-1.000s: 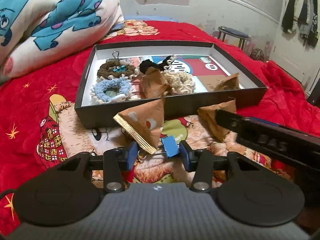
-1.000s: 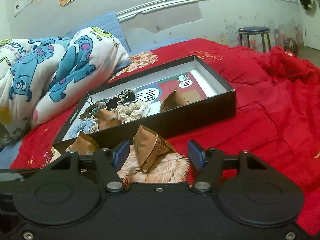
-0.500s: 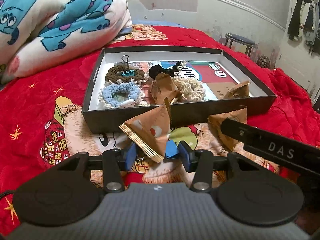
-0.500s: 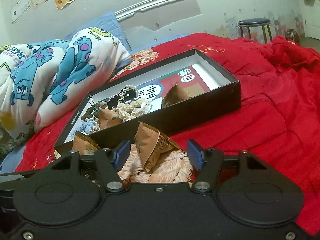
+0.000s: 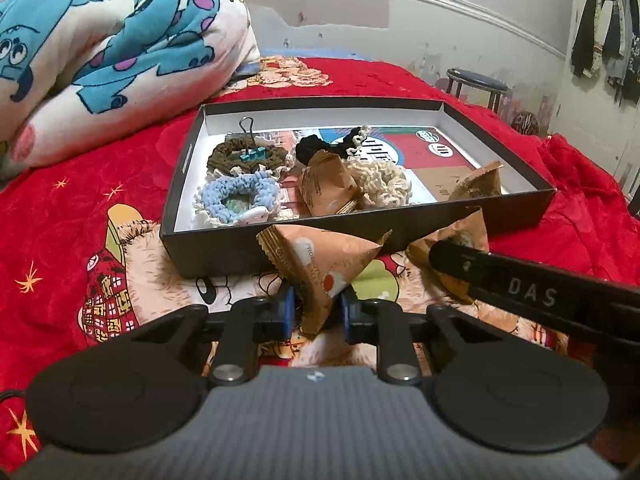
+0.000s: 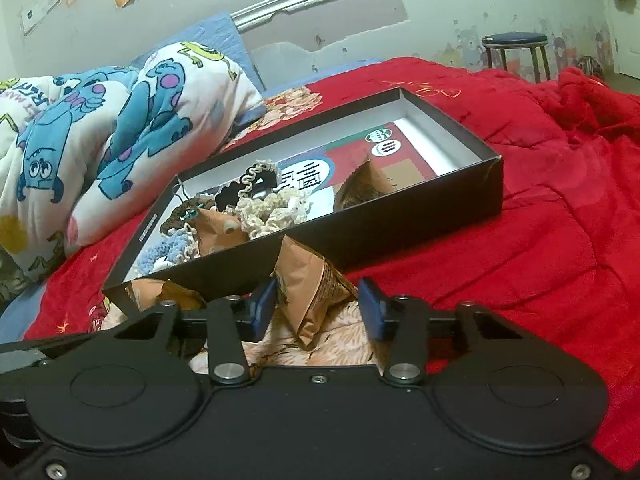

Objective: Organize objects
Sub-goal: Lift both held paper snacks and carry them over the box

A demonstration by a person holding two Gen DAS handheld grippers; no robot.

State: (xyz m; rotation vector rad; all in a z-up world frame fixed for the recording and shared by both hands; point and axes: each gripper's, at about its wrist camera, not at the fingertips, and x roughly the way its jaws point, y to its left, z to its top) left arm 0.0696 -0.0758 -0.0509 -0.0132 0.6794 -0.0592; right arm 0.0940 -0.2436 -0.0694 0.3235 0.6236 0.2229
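The snack packets are the things still to be sorted: two brown triangular ones lie on the red bed cover just in front of the black box (image 5: 516,216), and two more are seen already inside it, with crocheted scrunchies (image 5: 236,196) and a binder clip (image 5: 250,136). In the left wrist view, one packet (image 5: 324,268) stands between the pads of the left claw (image 5: 316,312), whose jaws are closing and seem already pressed on its lower corner. In the right wrist view, the other packet (image 6: 312,288) is between the pads of the right claw (image 6: 318,312); these jaws are closing too, but a gap is still seen at 3 o'clock of the packet. So the task is judged well advanced, with two packets left. The ground under each packet is hidden by the claws.
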